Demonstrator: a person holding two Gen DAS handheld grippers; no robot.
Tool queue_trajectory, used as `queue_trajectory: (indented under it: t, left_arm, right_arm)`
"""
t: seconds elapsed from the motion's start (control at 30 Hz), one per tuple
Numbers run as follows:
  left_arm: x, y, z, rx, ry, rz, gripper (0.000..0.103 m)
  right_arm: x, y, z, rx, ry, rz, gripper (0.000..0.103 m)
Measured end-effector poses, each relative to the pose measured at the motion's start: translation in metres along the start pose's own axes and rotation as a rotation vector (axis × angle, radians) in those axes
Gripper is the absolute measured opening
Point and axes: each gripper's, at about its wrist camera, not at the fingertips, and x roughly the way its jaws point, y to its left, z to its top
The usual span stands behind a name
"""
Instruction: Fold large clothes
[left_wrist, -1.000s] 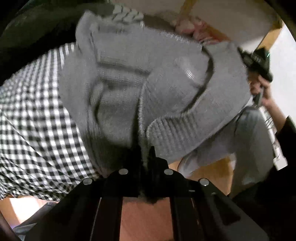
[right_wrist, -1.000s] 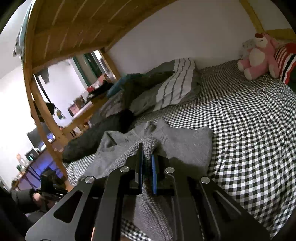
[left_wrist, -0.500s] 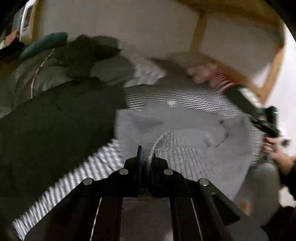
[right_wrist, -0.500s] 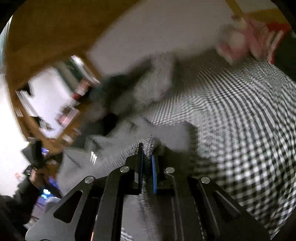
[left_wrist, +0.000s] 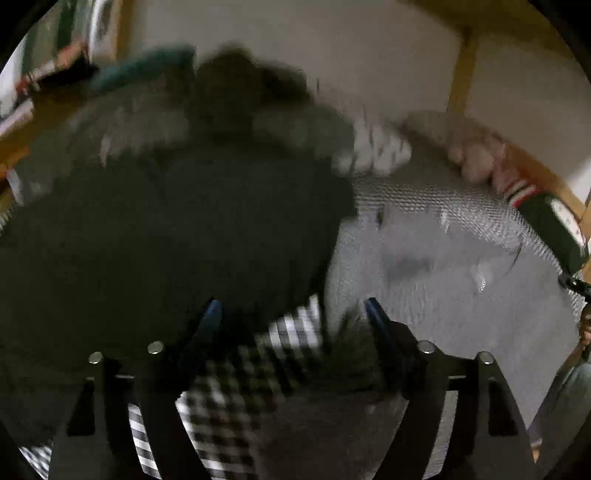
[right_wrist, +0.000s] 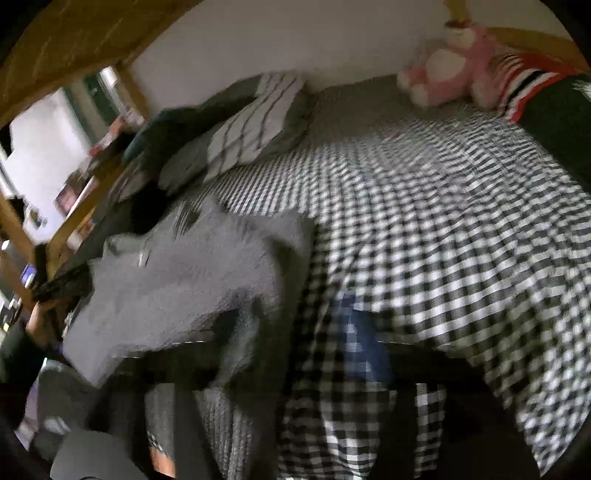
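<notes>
You are opening both the left claw (left_wrist: 291, 314) and right claw (right_wrist: 295, 325), releasing the grey knitted sweater (right_wrist: 177, 280) onto the black-and-white checked bed (right_wrist: 461, 229); next, regrip an edge for folding.

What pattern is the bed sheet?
Black-and-white check, clearest on the bed sheet in the right wrist view.

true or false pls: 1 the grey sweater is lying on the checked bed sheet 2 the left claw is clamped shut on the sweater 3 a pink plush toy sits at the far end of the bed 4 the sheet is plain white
1. True. The grey sweater lies on the checked bed sheet.
2. False. The left claw has its jaws opening, with only a sweater edge and sheet between them.
3. True. The pink plush toy sits by the far wall.
4. False. The sheet is black-and-white checked.
</notes>
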Motion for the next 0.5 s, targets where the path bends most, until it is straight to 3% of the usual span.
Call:
queue_trajectory:
  t: [0.07,0.17,0.2,0.23,0.27,0.33,0.37,0.43,0.5]
  left_arm:
    - [-0.03,-0.007,0.005,0.007,-0.08,-0.016,0.095]
    - [-0.059,-0.026,-0.014,0.0,-0.053,-0.071,0.097]
    - [-0.06,-0.032,-0.026,-0.005,-0.018,-0.087,0.097]
    - [-0.058,-0.04,-0.044,-0.006,0.043,-0.107,0.097]
    - [-0.053,-0.048,-0.061,0.002,0.097,-0.106,0.097]
    - [-0.036,-0.059,-0.088,0.021,0.157,-0.097,0.097]
    - [-0.023,-0.06,-0.101,0.008,0.191,-0.097,0.097]
    - [-0.004,-0.054,-0.112,-0.036,0.223,-0.092,0.098]
    - [-0.003,-0.05,-0.108,-0.062,0.21,-0.086,0.098]
  right_arm:
    - [-0.005,-0.002,0.005,0.035,0.023,0.09,0.094]
    - [-0.005,0.008,0.0,-0.034,0.095,0.089,0.09]
    - [-0.001,0.014,-0.007,-0.071,0.145,0.103,0.072]
    - [0.003,0.019,-0.014,-0.101,0.181,0.119,0.061]
    - [0.007,0.025,-0.024,-0.136,0.217,0.121,0.06]
    - [0.014,0.035,-0.041,-0.179,0.26,0.117,0.04]
    - [0.012,0.036,-0.044,-0.18,0.24,0.119,0.033]
    - [-0.009,0.022,-0.043,-0.06,0.142,0.206,0.011]
    - [-0.036,0.008,-0.043,0.017,0.051,0.327,0.009]
